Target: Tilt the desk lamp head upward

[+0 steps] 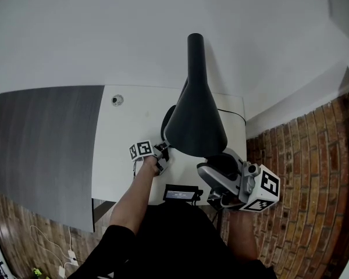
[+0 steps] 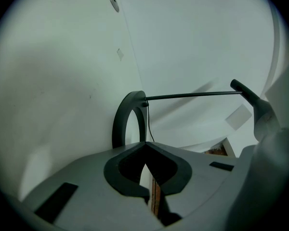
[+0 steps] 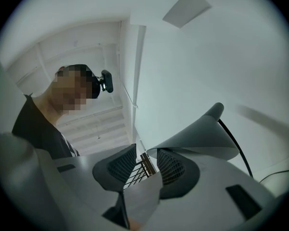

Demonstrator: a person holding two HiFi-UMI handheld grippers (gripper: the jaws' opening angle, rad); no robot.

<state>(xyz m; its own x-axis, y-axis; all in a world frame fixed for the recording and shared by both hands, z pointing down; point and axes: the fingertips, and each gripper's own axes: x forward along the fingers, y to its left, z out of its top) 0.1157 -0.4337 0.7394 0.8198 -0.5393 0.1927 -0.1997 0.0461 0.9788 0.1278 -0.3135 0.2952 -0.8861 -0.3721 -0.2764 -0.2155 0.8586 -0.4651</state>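
A black desk lamp stands on the white desk [image 1: 128, 132], its cone-shaped head [image 1: 195, 121] flaring toward me above the ring-shaped base [image 1: 166, 121]. My left gripper [image 1: 161, 156] is low on the desk just in front of the base. In the left gripper view its jaw tips [image 2: 144, 144] meet, and the base ring [image 2: 127, 117] stands a little beyond them. My right gripper [image 1: 212, 168] is at the near rim of the head. Its jaws [image 3: 143, 150] stand apart with nothing pressed between them, and the lamp head [image 3: 202, 138] lies against the outer side of the right-hand jaw.
A small black device [image 1: 180, 193] lies at the desk's front edge. A round cable hole [image 1: 117, 100] is at the desk's back left, and the lamp cord [image 1: 232, 114] runs right. A grey panel [image 1: 41, 150] adjoins on the left, brick flooring [image 1: 314, 173] on the right.
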